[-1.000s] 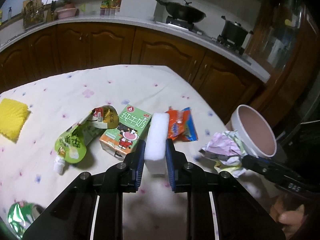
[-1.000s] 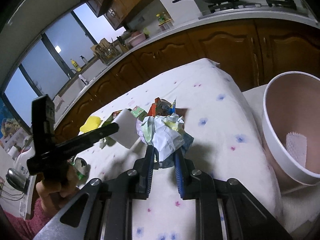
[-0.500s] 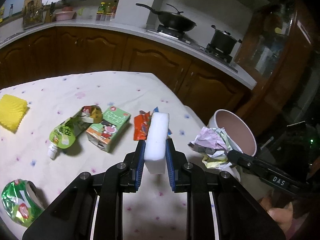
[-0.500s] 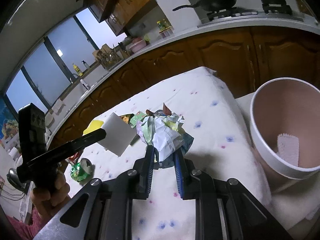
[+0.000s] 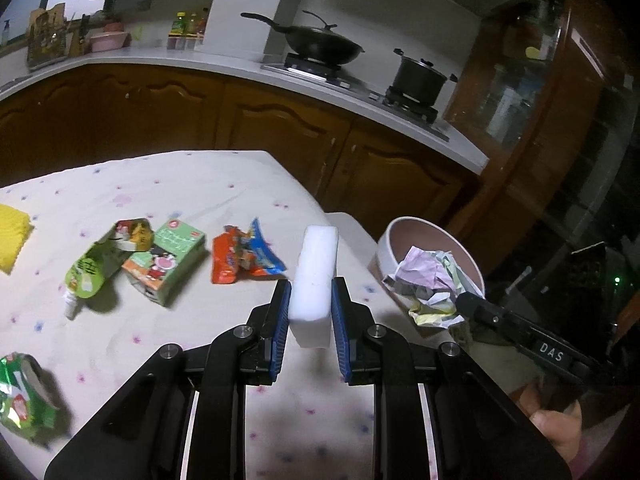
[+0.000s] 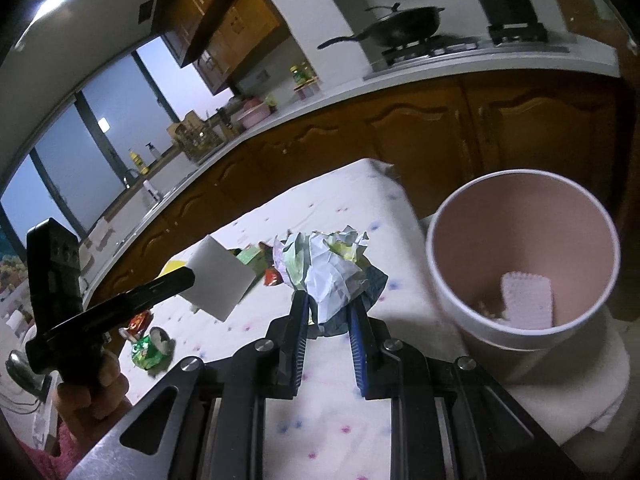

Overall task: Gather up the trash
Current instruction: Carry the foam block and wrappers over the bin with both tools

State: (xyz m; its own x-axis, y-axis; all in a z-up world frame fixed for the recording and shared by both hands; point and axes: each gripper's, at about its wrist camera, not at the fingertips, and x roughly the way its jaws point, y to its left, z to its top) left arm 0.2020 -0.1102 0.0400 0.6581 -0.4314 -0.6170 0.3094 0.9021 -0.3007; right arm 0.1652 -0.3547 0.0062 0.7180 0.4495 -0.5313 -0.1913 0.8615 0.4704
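Observation:
My left gripper (image 5: 310,304) is shut on a white foam block (image 5: 316,264), held upright above the table; the block shows in the right wrist view (image 6: 220,280) too. My right gripper (image 6: 330,312) is shut on a crumpled paper ball (image 6: 328,268), held just left of the pink bin (image 6: 520,332). In the left wrist view the paper ball (image 5: 428,276) hangs at the bin (image 5: 420,228) rim. A white wrapper (image 6: 528,296) lies inside the bin. On the table lie a green milk carton (image 5: 168,260), a green pouch (image 5: 96,268), an orange and blue snack wrapper (image 5: 240,258) and a crushed green can (image 5: 24,404).
The table has a white flowered cloth (image 5: 160,192); a yellow sponge (image 5: 12,236) lies at its left edge. The bin stands on a white towel (image 6: 580,396) beyond the table's right end. Wooden cabinets (image 5: 280,136) and a counter with a wok (image 5: 320,44) lie behind.
Both grippers have lifted and moved right toward the bin, still holding the foam block and the paper ball. The paper ball is now at the bin's rim.

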